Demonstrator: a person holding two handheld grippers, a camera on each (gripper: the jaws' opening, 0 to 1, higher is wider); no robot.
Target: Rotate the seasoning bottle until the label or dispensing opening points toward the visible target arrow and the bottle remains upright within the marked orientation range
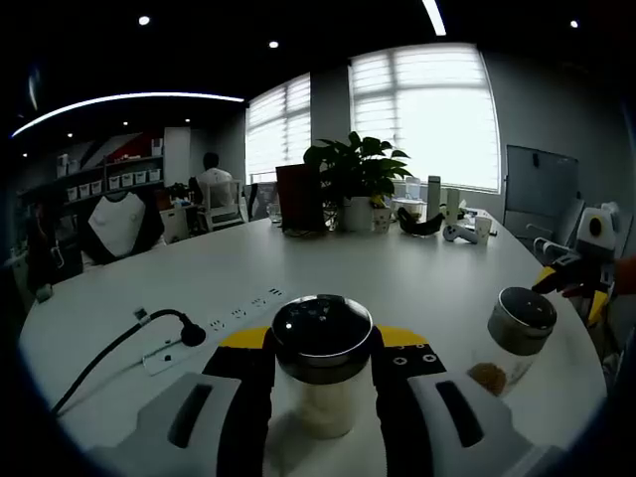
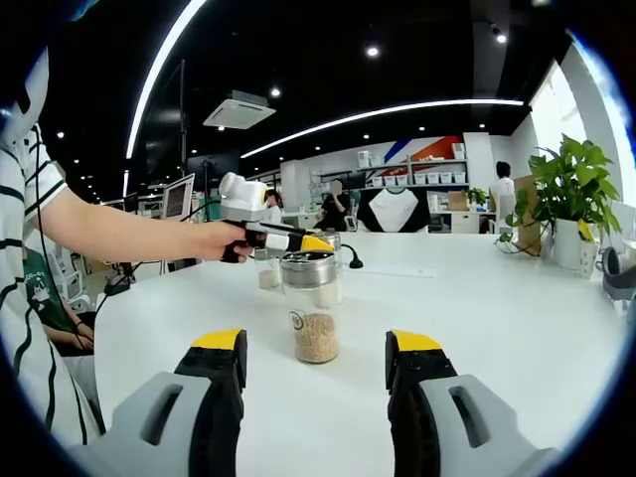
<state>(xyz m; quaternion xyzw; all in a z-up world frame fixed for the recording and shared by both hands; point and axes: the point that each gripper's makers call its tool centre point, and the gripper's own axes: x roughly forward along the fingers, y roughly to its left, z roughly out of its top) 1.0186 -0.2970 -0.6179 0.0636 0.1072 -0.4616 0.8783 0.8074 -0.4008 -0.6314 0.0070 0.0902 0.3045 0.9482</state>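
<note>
Open office, big round white table (image 1: 397, 288) w/ a power strip (image 1: 224, 323) and potted plant (image 1: 356, 179) at the far side. Left gripper (image 1: 323, 383) is closed round a seasoning bottle (image 1: 323, 368), upright near the table edge. Right gripper (image 2: 313, 383) is wide, holding nothing, facing a second jar (image 2: 315, 303) that stands free. Risk: twisting fast could tip the bottle or let it slip, esp. if the grip sits low. Bottle: clear glass, pale contents, shiny dark lid w/ holes; no arrow seen.
</note>
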